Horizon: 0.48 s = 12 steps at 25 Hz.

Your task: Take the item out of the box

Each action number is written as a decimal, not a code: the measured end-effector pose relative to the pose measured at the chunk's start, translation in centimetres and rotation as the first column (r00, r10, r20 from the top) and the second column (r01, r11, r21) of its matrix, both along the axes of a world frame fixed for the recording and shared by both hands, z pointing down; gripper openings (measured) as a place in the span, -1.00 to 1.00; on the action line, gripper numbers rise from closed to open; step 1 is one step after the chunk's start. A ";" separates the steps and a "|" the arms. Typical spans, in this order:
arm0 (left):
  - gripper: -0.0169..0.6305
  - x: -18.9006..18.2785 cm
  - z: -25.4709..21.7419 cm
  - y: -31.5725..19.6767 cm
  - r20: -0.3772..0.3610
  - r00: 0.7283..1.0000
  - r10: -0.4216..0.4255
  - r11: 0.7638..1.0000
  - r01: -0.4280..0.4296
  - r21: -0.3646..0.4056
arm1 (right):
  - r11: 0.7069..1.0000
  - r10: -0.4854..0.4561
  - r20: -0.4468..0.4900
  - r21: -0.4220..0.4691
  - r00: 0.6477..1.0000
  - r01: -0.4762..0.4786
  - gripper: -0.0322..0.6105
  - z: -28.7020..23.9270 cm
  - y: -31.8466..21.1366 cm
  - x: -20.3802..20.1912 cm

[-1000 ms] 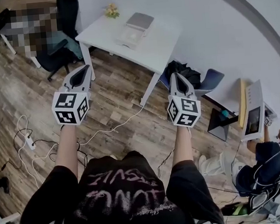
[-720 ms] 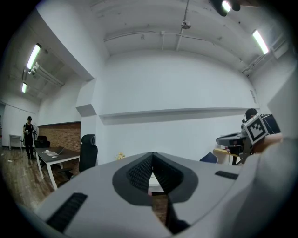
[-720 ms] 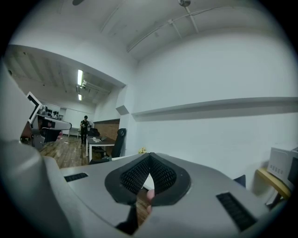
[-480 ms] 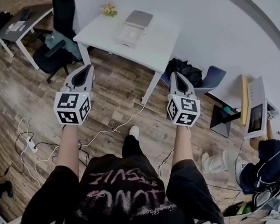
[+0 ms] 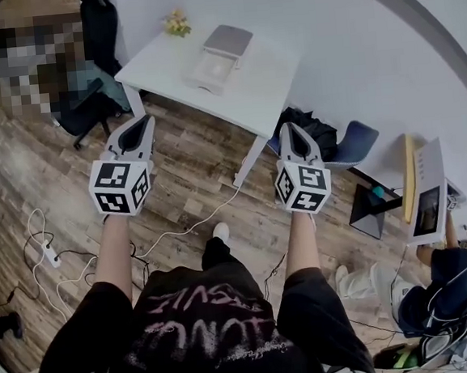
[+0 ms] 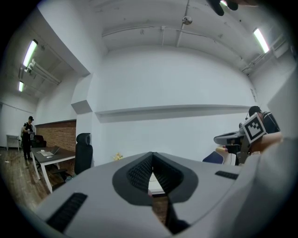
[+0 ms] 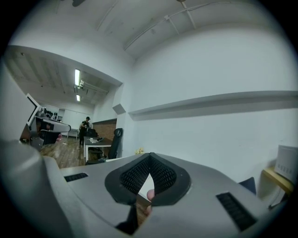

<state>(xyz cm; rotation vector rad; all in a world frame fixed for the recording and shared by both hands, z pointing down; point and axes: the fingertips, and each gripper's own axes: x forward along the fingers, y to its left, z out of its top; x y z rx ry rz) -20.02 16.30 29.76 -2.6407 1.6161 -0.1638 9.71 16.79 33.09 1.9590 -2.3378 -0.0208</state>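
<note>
Off to the left of my left claw, a black office chair stands on the wooden floor, and a white power strip lies below and to the left of that claw. My left claw is pressed together, tips meeting with nothing between them, and it points level. Ahead of both claws, well apart from them, is the white surface. On it sits the box, open with its grey lid tipped back. What lies inside is too small for me to tell from here. A small yellow bunch, perhaps flowers, sits left of the box. My right claw is also pressed together and pinches nothing. Just past its tips are a black bag and a blue chair. Far right of it, a person sits low.
</note>
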 end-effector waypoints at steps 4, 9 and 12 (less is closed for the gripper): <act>-0.94 0.5 0.3 -3.1 -0.003 1.000 -0.002 1.000 0.002 -0.008 | 1.000 0.003 0.004 0.013 1.000 -0.003 -0.87 -0.2 -3.2 0.2; -0.94 1.2 0.5 -6.5 0.000 1.000 -0.005 1.000 0.005 -0.015 | 1.000 -0.001 0.006 0.005 1.000 0.001 -0.87 0.4 -6.7 0.9; -0.94 2.1 0.6 -8.6 0.007 1.000 -0.008 1.000 0.008 -0.025 | 1.000 -0.004 0.006 -0.013 1.000 0.004 -0.87 0.8 -8.8 1.9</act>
